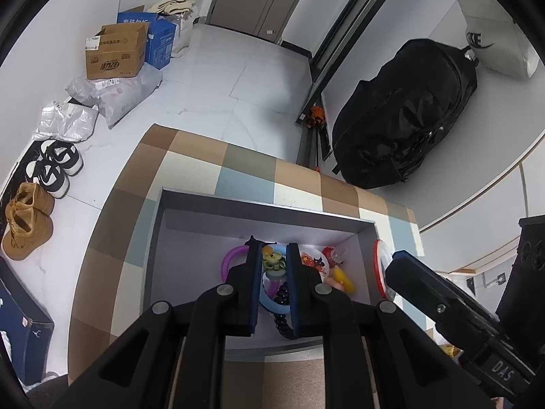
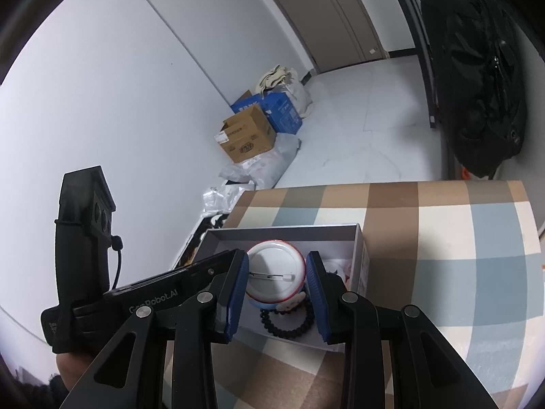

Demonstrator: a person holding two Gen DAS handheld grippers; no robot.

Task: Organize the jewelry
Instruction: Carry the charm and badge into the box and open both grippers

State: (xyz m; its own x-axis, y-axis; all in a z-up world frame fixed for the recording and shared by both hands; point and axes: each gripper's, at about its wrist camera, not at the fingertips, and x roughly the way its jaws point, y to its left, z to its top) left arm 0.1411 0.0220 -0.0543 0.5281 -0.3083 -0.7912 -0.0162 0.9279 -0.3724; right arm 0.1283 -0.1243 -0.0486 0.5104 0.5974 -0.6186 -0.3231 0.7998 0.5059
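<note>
A grey box (image 1: 201, 204) sits on the checked tabletop (image 1: 190, 156) and holds a purple ring (image 1: 229, 257), a blue ring (image 1: 269, 301), a black bead bracelet (image 1: 282, 323) and colourful pins (image 1: 323, 262). My left gripper (image 1: 270, 250) is shut on a small yellow-green piece (image 1: 272, 259) above the box. My right gripper (image 2: 276, 262) is shut on a round white badge with a red rim (image 2: 276, 271), held by its edges over the box (image 2: 289, 231). The bead bracelet (image 2: 289, 323) lies below it. The badge also shows edge-on in the left view (image 1: 379, 269).
The box takes up the near part of the table (image 2: 442, 238). A black backpack (image 1: 405, 112) leans on a wall at right. Cardboard boxes (image 1: 115, 51), bags and shoes (image 1: 54, 167) lie on the floor at left.
</note>
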